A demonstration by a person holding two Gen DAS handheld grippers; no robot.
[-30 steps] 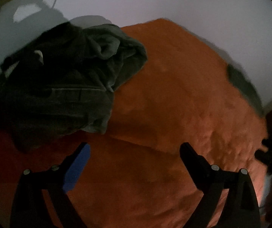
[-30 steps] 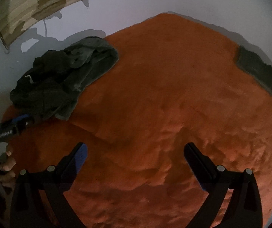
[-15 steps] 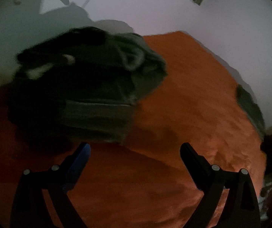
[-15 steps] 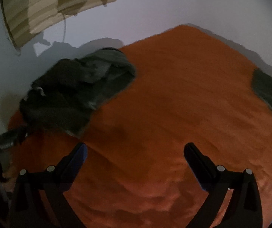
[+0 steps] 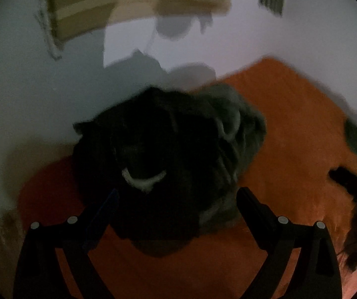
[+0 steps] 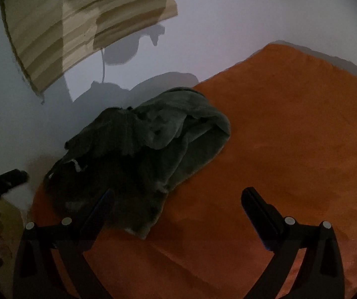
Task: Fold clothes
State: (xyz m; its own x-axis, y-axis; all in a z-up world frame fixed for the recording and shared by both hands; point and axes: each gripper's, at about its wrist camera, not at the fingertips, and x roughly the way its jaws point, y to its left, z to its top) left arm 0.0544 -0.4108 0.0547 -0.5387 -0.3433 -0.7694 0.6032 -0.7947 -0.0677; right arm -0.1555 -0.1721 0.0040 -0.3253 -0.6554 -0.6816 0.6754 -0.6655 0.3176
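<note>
Crumpled dark grey garment [image 6: 148, 149], heaped at 10 o'clock on orange blanket [image 6: 278, 149], unfolded. Left gripper [image 5: 177, 199] and right gripper [image 6: 178, 196] spread, empty, poised for pickup.

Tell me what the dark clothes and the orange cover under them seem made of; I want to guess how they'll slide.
The dark clothes look like soft, matte cloth, maybe fleece or brushed cotton: thick rounded folds, fuzzy edges, no shine. The dim light leaves this open. The orange cover looks like plush, napped fabric: a mottled, velvety surface with soft dents. Both look grippy rather than slick.
</note>
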